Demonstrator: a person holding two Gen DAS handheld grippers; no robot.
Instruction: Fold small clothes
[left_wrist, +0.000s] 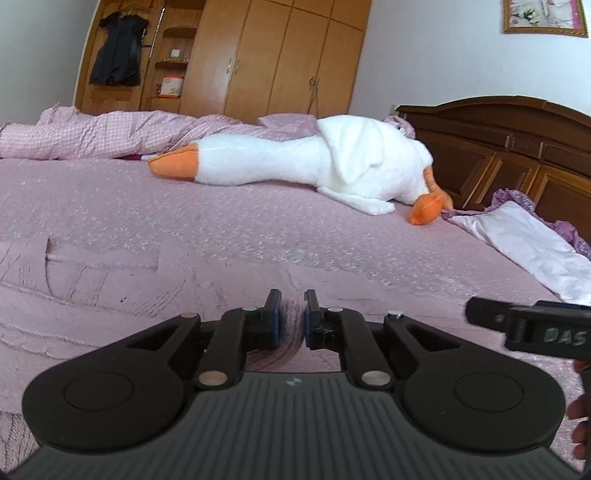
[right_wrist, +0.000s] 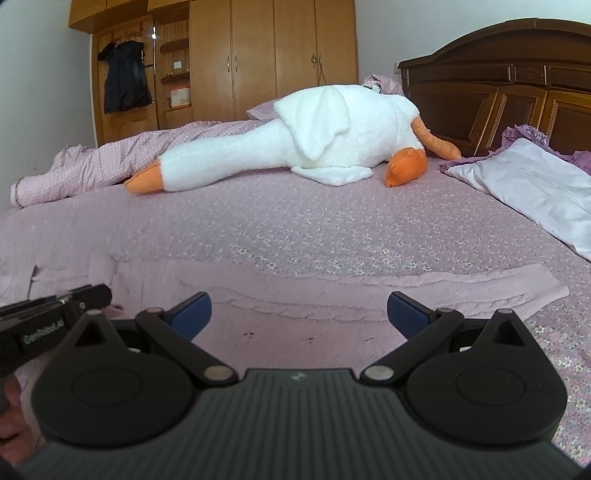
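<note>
- The left gripper (left_wrist: 292, 319) has its jaws drawn close together, pinching a raised ridge of the pink knitted garment (left_wrist: 110, 295) between the blue pads (left_wrist: 276, 325); the cloth bunches darker in the narrow gap.
- The right gripper (right_wrist: 299, 314) has its jaws spread wide, nothing between the blue pads (right_wrist: 192, 312); it sits low over the same garment (right_wrist: 295, 295), whether touching it cannot be told.
- The garment lies flat on the bedspread (right_wrist: 295, 229) directly ahead of and beneath both sets of jaws, its cable-knit ribs running across; in the right wrist view its far edge lies just beyond the fingertips and one end tapers off to the right of the jaws.
- Each gripper shows in the other's view: the right one at the right edge of the left wrist view, the left one at the left edge of the right wrist view, with part of a hand (right_wrist: 14, 417) behind it.
- Farther ahead of the jaws a white plush goose (left_wrist: 314, 162) with an orange beak and feet lies along the bed.
- Ahead and to the right lies a pale pillow (right_wrist: 535, 188), against the dark wooden headboard (right_wrist: 498, 81).
- Ahead and to the left, behind the goose, a pink checked quilt (left_wrist: 92, 133) is heaped.
- Beyond the bed stands a light wooden wardrobe (right_wrist: 258, 55), with a dark garment (right_wrist: 125, 81) hanging on its left side.
</note>
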